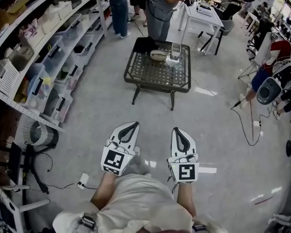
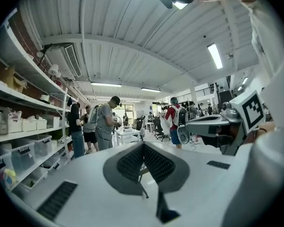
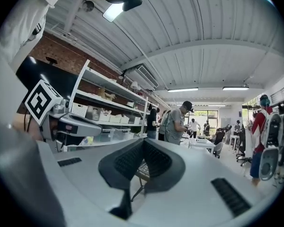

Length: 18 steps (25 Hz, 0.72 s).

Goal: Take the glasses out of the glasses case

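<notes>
The left tool (image 2: pixel 143 148) has its two dark ribbed pads (image 2: pixel 130 163) pressed together at the tips, with nothing between them. At the right, the right tool (image 2: pixel 185 131) reaches in sideways, its marker cube (image 2: pixel 252 110) near the edge. Shelves (image 2: pixel 19 136) with plastic bins (image 2: pixel 21 155) line the left side. Beyond the jaws a person in a cap (image 2: pixel 105 124) stands at a white tabletop (image 2: pixel 126 132), with others beside. A person in a red shirt (image 2: pixel 173 122) stands farther right. Strip lights (image 2: pixel 215 56) run along the ribbed ceiling.
</notes>
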Each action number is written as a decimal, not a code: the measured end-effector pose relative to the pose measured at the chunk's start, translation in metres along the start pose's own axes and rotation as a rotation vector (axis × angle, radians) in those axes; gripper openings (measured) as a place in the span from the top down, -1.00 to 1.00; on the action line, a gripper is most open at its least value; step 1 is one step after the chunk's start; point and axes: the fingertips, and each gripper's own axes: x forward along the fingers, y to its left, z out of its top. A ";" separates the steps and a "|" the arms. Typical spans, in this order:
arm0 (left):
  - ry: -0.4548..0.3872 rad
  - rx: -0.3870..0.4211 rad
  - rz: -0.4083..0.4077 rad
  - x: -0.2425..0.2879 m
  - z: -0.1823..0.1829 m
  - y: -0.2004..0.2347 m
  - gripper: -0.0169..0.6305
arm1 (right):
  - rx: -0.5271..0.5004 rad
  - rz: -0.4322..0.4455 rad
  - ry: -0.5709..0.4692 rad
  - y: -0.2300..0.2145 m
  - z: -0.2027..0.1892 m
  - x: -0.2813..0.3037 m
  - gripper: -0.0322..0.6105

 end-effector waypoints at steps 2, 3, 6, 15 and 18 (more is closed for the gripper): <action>-0.006 -0.003 -0.008 0.014 0.002 0.015 0.91 | 0.005 0.006 -0.005 0.000 -0.001 0.018 0.88; -0.009 -0.005 -0.012 0.022 0.002 0.024 0.91 | 0.008 0.010 -0.007 0.000 -0.001 0.029 0.88; -0.021 0.000 -0.026 0.045 0.006 0.054 0.91 | 0.003 -0.006 0.011 -0.003 -0.003 0.062 0.88; -0.032 0.004 -0.066 0.096 0.010 0.132 0.91 | 0.025 -0.030 0.036 0.001 -0.008 0.147 0.88; -0.028 -0.006 -0.077 0.108 0.006 0.150 0.91 | 0.014 -0.040 0.057 0.002 -0.012 0.166 0.88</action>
